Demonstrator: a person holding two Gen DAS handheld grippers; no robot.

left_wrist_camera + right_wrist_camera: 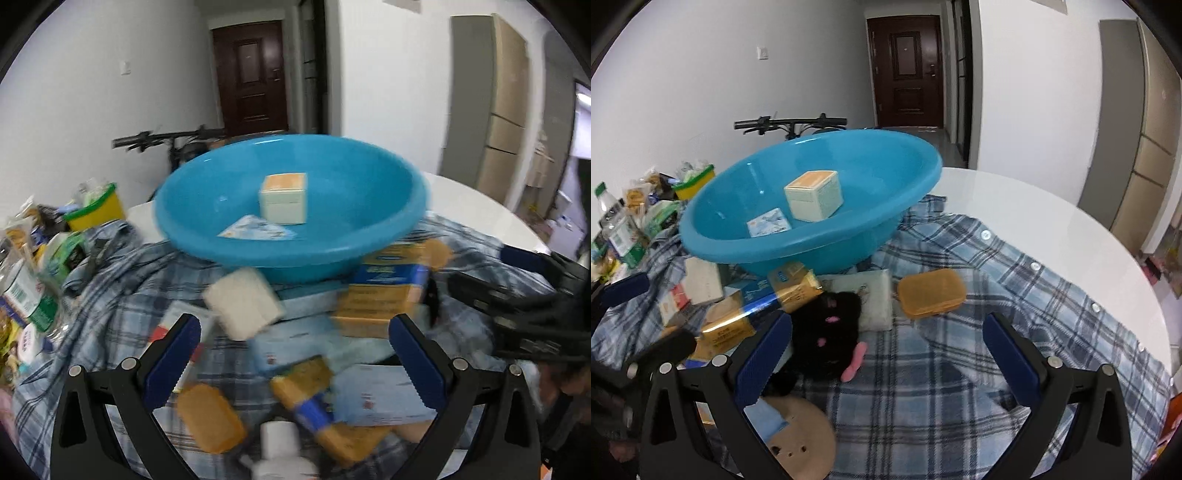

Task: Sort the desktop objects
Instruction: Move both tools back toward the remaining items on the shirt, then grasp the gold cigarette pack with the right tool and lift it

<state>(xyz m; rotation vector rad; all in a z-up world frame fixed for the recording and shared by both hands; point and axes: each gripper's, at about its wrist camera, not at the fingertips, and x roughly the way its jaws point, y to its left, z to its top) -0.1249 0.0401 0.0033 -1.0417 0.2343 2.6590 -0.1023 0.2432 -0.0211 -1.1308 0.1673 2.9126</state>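
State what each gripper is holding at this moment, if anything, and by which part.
Nothing is held. The left gripper is open above the clutter on the plaid shirt, and the right gripper is open too, with only the shirt between its fingers.

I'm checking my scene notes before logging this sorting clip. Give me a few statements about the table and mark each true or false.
1. The blue basin holds a small box. True.
2. The basin is empty apart from that box. False: a flat packet also lies in it.
3. The right gripper is shut on the orange case. False: it is open and empty, and the case lies on the plaid shirt ahead of it.
4. The left gripper is open. True.
5. The black plush toy sits inside the basin. False: it lies on the shirt, in front of the basin.
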